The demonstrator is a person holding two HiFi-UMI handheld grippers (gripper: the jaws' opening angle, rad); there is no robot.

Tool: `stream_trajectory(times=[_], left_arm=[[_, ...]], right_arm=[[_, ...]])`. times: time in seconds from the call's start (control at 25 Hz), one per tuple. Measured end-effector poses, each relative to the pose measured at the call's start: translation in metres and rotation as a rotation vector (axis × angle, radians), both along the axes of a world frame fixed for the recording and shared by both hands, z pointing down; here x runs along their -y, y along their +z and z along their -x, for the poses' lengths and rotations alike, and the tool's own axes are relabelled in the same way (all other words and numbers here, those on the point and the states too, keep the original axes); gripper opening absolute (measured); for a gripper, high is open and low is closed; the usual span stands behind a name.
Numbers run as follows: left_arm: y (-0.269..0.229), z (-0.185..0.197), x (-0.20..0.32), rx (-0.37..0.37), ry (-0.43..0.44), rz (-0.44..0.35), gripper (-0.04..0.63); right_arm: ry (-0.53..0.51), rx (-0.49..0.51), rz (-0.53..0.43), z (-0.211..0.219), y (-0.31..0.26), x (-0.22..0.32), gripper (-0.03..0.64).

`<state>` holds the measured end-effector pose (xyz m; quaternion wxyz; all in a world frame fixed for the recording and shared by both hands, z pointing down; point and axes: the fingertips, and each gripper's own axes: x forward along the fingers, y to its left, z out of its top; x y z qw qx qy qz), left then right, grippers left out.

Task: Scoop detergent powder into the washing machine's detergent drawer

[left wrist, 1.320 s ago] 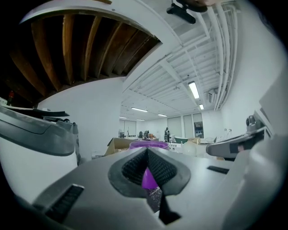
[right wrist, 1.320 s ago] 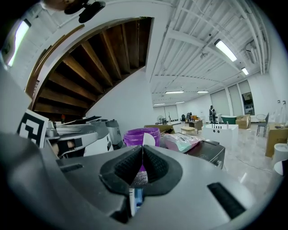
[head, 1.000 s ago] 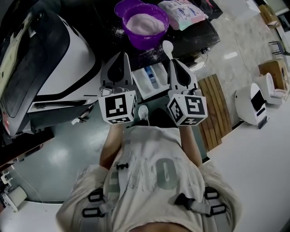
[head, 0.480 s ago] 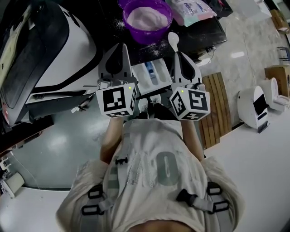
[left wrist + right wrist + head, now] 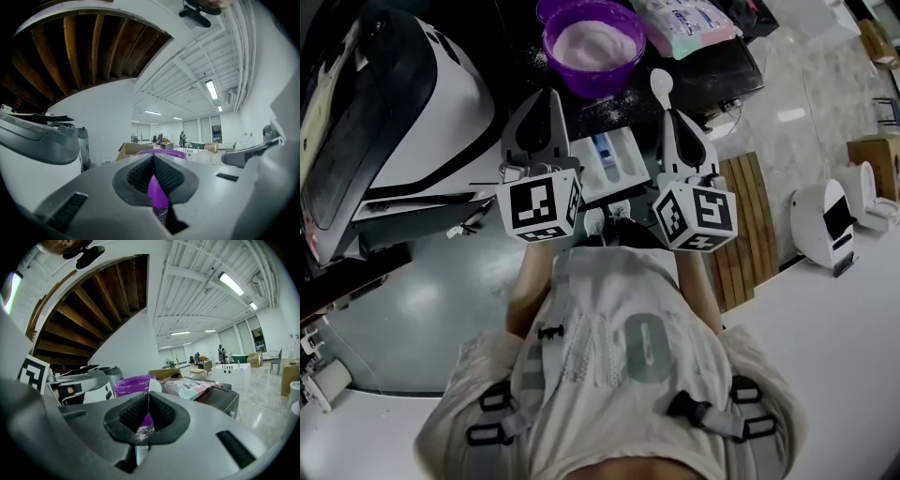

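A purple bowl [image 5: 592, 47] of white powder sits on the dark top at the far side. Below it the white detergent drawer [image 5: 605, 159] stands pulled out, between my two grippers. My right gripper [image 5: 673, 117] is shut on the handle of a white spoon [image 5: 660, 82], whose bowl points toward the purple bowl's right side. Whether the spoon carries powder I cannot tell. My left gripper [image 5: 548, 101] is shut with nothing in it, left of the drawer. The purple bowl [image 5: 161, 152] shows just past the left gripper [image 5: 153, 157]. The spoon [image 5: 153, 386] rises above the right gripper [image 5: 148, 399].
The white washing machine [image 5: 412, 112] with its dark lid fills the left. A detergent bag [image 5: 684, 23] lies right of the bowl. Spilled powder speckles the dark top [image 5: 712, 75]. A wooden slat platform [image 5: 750, 225] and a small white machine [image 5: 825, 220] stand on the right.
Both grippers have shifted slightly to the right in the head view, the spoon still held. Over the last half second almost nothing has moved.
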<state>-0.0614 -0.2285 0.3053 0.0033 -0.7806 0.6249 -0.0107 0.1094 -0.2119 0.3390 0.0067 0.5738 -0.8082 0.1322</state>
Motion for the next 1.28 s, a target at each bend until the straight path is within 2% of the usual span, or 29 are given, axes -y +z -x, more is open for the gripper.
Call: stream_trajectory(times=[0.28, 0.56, 0.8, 1.28], left_arm=[[-0.004, 0.003, 0.009, -0.004, -0.018, -0.007, 0.021], [-0.002, 0.018, 0.015, -0.012, -0.069, 0.002, 0.021], [0.007, 0.033, 0.019, -0.021, -0.126, 0.020, 0.021], [0.028, 0.050, 0.026, -0.031, -0.187, 0.044, 0.021]], right_arm=[[-0.033, -0.026, -0.053, -0.001, -0.024, 0.022, 0.011], [-0.161, -0.164, -0.134, 0.010, -0.067, 0.064, 0.011], [-0.398, -0.347, -0.161, 0.046, -0.080, 0.090, 0.011], [-0.819, -0.861, -0.222, 0.101, -0.059, 0.119, 0.011]])
